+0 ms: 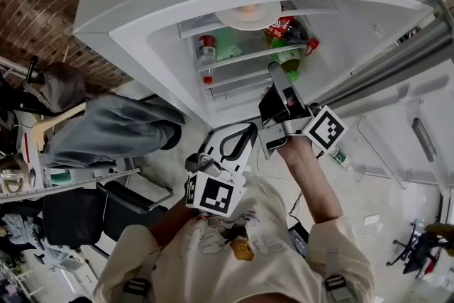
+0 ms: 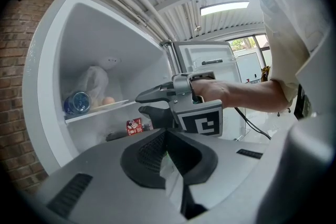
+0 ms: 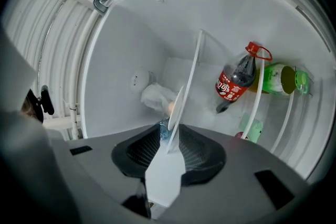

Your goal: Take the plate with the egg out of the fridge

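Note:
A white plate [image 1: 248, 14] with an egg [image 1: 249, 9] on it sits on the top shelf of the open fridge [image 1: 142, 46]. My right gripper [image 1: 275, 73] reaches into the fridge below and in front of that shelf, jaws open and holding nothing. In the right gripper view the plate [image 3: 176, 113] shows edge-on, straight ahead of the right gripper [image 3: 170, 139], with the egg [image 3: 169, 107] behind its rim. My left gripper [image 1: 245, 133] is held back near the chest, shut and empty. The left gripper view shows the egg [image 2: 107, 100] on the shelf.
A cola bottle [image 1: 284, 28] and a green bottle [image 1: 291, 60] lie on the shelves, with a red can [image 1: 206, 47] lower left. A blue-capped water bottle [image 2: 79, 102] and a plastic bag [image 2: 94, 81] sit beside the plate. The fridge door [image 1: 397, 60] stands open at right. A grey jacket [image 1: 106, 128] lies at left.

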Demonstrator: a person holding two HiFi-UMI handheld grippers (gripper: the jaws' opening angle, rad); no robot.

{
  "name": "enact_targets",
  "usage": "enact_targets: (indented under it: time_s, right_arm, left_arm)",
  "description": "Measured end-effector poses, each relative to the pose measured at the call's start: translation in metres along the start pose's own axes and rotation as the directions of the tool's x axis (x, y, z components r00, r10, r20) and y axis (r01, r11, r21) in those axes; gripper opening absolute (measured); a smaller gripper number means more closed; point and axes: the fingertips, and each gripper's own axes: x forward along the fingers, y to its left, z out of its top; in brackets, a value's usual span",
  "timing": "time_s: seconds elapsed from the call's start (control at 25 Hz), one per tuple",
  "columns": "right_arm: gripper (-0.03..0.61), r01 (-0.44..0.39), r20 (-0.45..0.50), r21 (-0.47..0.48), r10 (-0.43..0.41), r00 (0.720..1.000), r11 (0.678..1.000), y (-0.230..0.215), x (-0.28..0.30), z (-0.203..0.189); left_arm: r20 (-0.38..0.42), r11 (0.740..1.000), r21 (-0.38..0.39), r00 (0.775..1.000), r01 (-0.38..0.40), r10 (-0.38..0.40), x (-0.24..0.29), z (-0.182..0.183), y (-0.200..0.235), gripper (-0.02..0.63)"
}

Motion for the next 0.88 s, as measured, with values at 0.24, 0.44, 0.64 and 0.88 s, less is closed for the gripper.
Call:
enact_targets:
  time_s: [0.24,0.44,0.64,0.88]
  right_arm:
    - [0.092,0.004,0.001,0.001,-0.004,1.000,1.000,0.000,0.009,0.004]
    - [0.092,0.003,0.001,-0.001,-0.003,1.000,1.000,0.003,0.017,0.008]
    - [0.092,0.003,0.004,-0.001,-0.003,1.000,1.000,0.006,0.023,0.013]
    - [0.092,0.008,-0.007,0.017,-0.008,1.000,1.000,0.004,0.033,0.015]
  left_arm:
    - [0.008,1.000,0.009,1.000,-0.011,0.011,0.001,0.004,0.005,0.009]
    - [0.015,1.000,0.012,1.000,-0.026,0.026,-0.001,0.006,0.010,0.009]
    - [0.015,0.999,0.014,0.999,-0.033,0.033,-0.003,0.006,0.013,0.009]
    - [0.014,0.999,0.012,0.999,-0.046,0.046,-0.004,0.005,0.017,0.009]
